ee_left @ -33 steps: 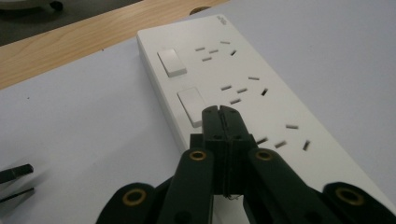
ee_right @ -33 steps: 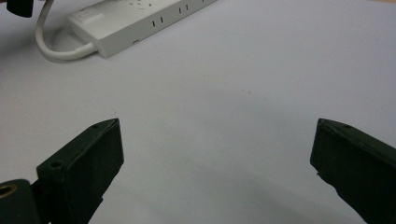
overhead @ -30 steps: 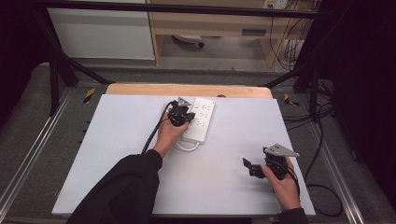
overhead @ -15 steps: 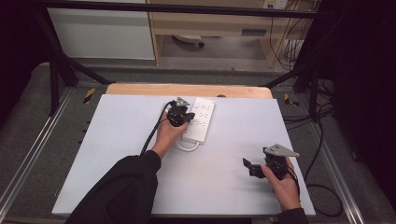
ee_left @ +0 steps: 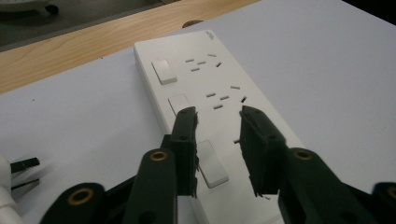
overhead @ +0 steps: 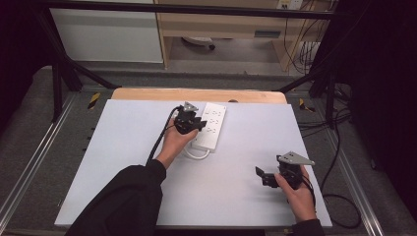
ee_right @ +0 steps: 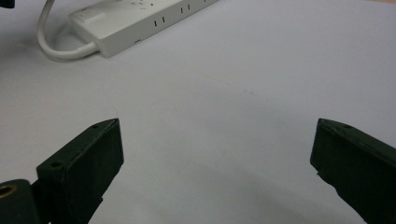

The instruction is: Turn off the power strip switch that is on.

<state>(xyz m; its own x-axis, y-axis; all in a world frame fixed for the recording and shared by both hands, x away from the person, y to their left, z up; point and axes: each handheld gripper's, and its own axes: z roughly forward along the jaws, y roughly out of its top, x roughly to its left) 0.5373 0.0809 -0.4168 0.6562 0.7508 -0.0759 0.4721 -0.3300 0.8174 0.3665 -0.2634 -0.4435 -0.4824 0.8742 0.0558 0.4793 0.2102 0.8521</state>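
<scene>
**Left gripper over power strip switches**

Power strip (overhead: 211, 125) lies flat on the white table (overhead: 123, 162), toward 12 o'clock, its cable looping off at 6 o'clock. Judgement: the step is pressing a rocker switch (ee_left: 211, 163); best done with one jaw tip centred on the rocker, pushing straight down. Left gripper (ee_left: 217, 116) has just been opening: jaws partly apart, nothing between them. Right gripper (overhead: 268, 176) waits at 4 o'clock, jaws wide, empty.
</scene>
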